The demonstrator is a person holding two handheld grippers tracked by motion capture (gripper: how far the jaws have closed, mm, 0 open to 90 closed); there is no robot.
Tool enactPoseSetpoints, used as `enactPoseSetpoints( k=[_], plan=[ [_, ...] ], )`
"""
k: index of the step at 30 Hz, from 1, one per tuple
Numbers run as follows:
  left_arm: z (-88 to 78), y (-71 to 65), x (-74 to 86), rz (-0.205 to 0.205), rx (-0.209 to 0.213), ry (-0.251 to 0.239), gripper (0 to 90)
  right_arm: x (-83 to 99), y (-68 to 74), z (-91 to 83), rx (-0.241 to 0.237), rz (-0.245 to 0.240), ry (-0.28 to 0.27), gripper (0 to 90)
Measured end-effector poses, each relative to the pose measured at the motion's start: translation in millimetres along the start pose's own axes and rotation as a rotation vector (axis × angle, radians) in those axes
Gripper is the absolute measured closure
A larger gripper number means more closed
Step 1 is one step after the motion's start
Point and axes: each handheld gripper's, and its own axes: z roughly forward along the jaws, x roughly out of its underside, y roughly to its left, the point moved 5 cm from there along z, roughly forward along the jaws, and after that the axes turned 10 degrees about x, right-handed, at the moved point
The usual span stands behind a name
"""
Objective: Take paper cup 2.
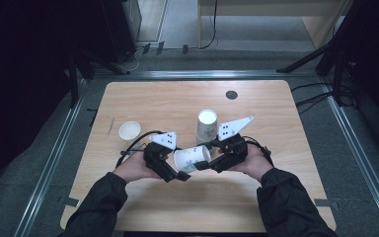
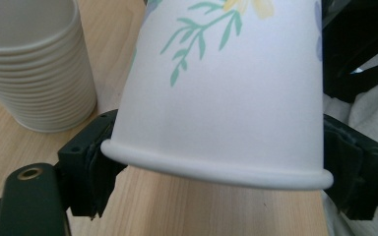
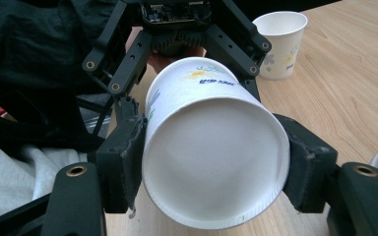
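Between the two grippers, near the table's front middle, a white paper cup with a flower print lies on its side, held clear of the tabletop. The right gripper is clamped on the cup's base end: in the right gripper view its two black pads press on either side of the cup, whose flat bottom faces that camera. The left gripper meets the cup from the other side, at the rim end. In the left gripper view its jaws stand on either side of the cup just behind the rolled rim, the left pad close against the wall; whether both pads press on the paper I cannot tell. The right gripper view also shows the left gripper farther off, its linkage reaching around the cup's open end.

The person's hands come in from the near edge in dark sleeves, the left hand and the right hand each wrapped around a gripper body, with a grey three-cornered plate on top of each.

Just behind the held cup, an upside-down stack of cups stands on the wooden table, its ribbed side showing in the left gripper view. A single upright cup stands well to the left, also seen in the right gripper view. A small dark disc sits near the table's far edge.
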Motion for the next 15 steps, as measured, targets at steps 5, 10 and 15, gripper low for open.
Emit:
enactPoseSetpoints(
  k=[5,10,15],
  plan=[
    [-1.2,0.4,-1.3,-0.001,0.006,-0.024,16.1,-1.1,-0.8,-0.4,-0.013,0.01,-0.014,34.7],
    [-2.1,1.4,0.3,-0.005,0.005,-0.027,21.5,-0.5,-0.7,0.5,-0.016,0.017,-0.01,34.8],
    [-2.2,2.0,2.1,-0.013,0.022,-0.021,23.1,0.4,-0.6,2.0,-0.018,0.018,-0.003,34.9]
  ],
)
